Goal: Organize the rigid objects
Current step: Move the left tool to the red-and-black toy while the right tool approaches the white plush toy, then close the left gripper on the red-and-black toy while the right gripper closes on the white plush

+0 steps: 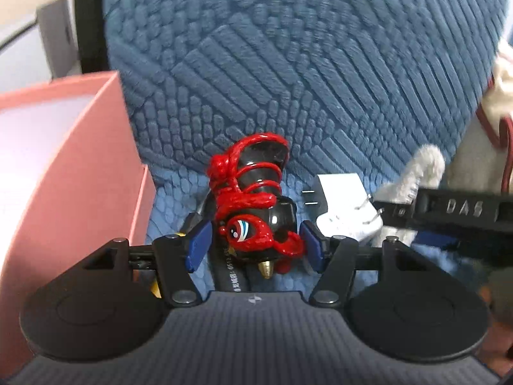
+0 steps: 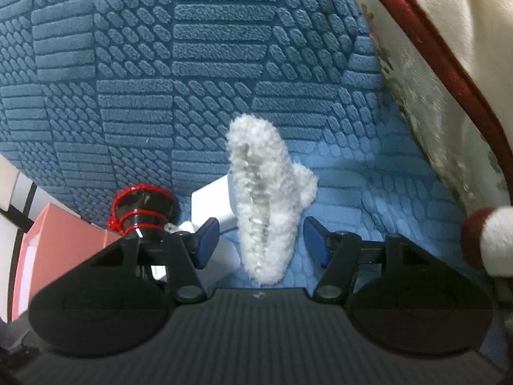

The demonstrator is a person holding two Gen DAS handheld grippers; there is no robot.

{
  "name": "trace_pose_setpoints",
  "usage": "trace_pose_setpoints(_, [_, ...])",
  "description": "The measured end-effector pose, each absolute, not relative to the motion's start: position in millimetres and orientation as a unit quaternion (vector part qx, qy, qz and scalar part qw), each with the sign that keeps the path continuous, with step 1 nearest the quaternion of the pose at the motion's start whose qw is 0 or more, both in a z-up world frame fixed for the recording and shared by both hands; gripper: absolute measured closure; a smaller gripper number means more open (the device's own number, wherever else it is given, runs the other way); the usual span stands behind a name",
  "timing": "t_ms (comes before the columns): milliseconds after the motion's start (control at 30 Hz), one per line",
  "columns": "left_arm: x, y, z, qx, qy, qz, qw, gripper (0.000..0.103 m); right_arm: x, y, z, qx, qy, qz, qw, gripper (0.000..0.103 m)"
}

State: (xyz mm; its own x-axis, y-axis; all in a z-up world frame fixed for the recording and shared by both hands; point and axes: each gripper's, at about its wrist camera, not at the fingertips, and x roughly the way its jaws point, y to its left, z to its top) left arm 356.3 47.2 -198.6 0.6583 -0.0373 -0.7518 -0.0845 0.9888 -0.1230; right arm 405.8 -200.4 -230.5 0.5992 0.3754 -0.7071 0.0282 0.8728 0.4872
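A black figurine wrapped in red cord [image 1: 253, 199], with a painted eye and a gold tip, lies on the blue textured cushion [image 1: 288, 64]. My left gripper [image 1: 255, 243] is open, its blue pads on either side of the figurine with small gaps. A white fluffy object [image 2: 266, 208] stands on the cushion between the open fingers of my right gripper [image 2: 261, 240], not touched by the pads. The figurine [image 2: 144, 211] also shows at the left of the right wrist view. A white plug adapter [image 1: 343, 205] lies beside the figurine.
A pink open box [image 1: 64, 160] stands at the left of the cushion; it also shows in the right wrist view [image 2: 57, 234]. A cream cushion with dark red piping [image 2: 449, 64] lies at the right. A black cable [image 1: 231, 276] runs under the figurine.
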Motion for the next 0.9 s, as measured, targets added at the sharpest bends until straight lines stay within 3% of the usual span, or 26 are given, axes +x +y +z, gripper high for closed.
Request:
trace_pose_setpoints(233, [359.0, 52.1, -192.7, -0.104, 0.411, 0.011, 0.905, 0.039, 407.9, -191.7, -220.0, 0.183, 0.426, 0.097, 0.881, 0.064])
trace_pose_setpoints(533, [347.6, 44.0, -159.9, -0.124, 0.38, -0.015, 0.917, 0.066, 403.1, -185.0, -205.8, 0.13, 0.422, 0.106, 0.891, 0.072])
trace_pose_setpoints(600, [343.2, 40.7, -155.2, -0.121, 0.376, -0.021, 0.919, 0.074, 402.0, -179.9, -206.4, 0.126, 0.421, 0.114, 0.891, 0.082])
trace_pose_setpoints(833, [335.8, 45.1, -154.4, -0.107, 0.394, -0.013, 0.913, 0.071, 401.1, -173.6, -210.9, 0.12, 0.426, 0.118, 0.889, 0.084])
trace_pose_setpoints(867, [336.0, 46.3, -157.7, -0.104, 0.395, -0.012, 0.913, 0.063, 401.6, -173.6, -211.8, 0.123, 0.427, 0.12, 0.888, 0.084])
trace_pose_setpoints(900, [339.9, 48.5, -161.6, -0.1, 0.398, -0.012, 0.912, 0.048, 402.1, -174.2, -212.3, 0.126, 0.427, 0.12, 0.887, 0.083])
